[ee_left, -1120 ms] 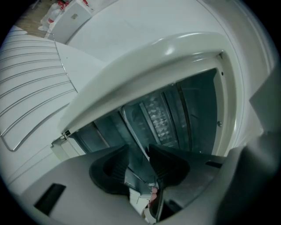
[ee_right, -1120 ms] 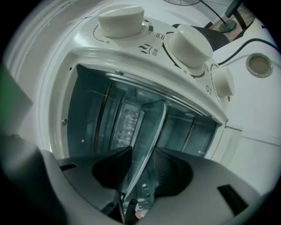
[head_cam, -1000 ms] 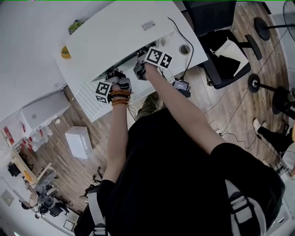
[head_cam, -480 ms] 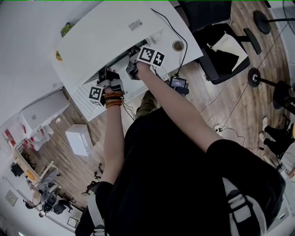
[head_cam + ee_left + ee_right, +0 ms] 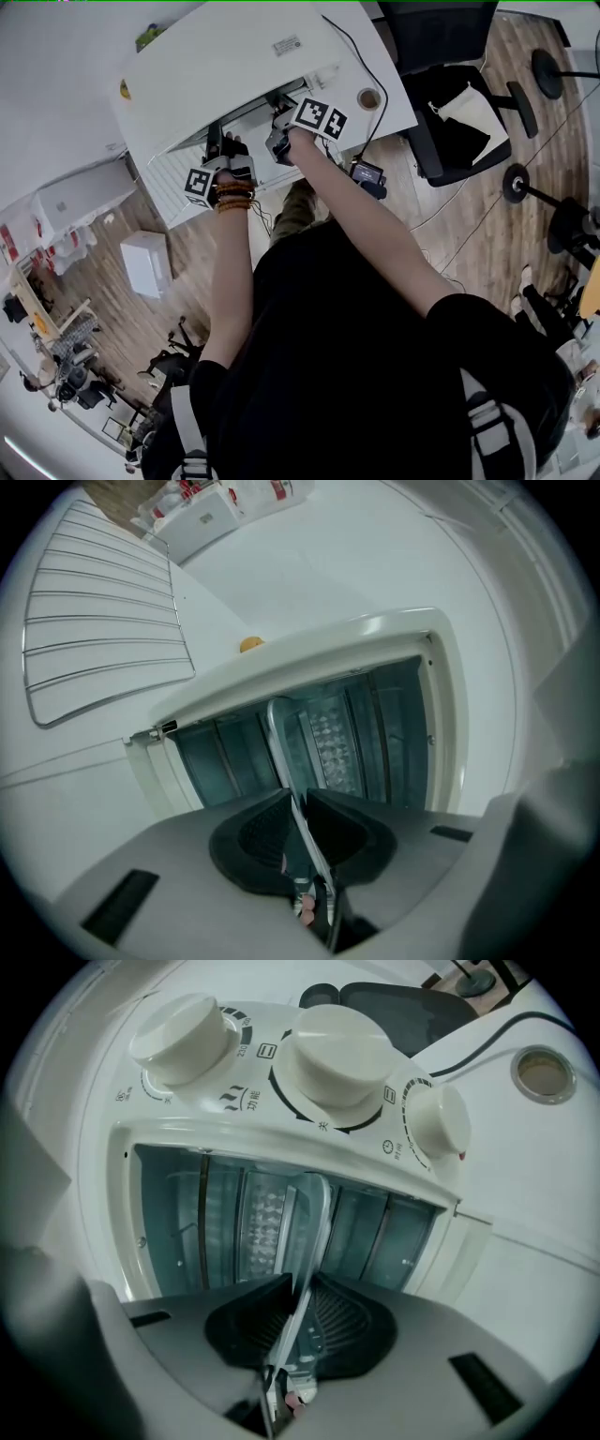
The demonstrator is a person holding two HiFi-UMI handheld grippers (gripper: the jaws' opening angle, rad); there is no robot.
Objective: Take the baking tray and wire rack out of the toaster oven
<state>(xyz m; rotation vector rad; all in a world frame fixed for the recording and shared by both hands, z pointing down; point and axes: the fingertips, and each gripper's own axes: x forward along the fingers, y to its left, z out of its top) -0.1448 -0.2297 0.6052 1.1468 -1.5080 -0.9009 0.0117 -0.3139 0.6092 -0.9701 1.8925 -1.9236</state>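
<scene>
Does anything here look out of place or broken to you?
Nothing looks spilled or damaged. The only stray thing is the wire rack, which lies on the white table beside the toaster oven rather than inside it.

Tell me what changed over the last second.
The left gripper has closed its fingers on the front rim of the baking tray. The right gripper is closing on it too. Both hands barely shifted at the toaster oven mouth. The tray is still inside, and the wire rack still lies on the table.
</scene>
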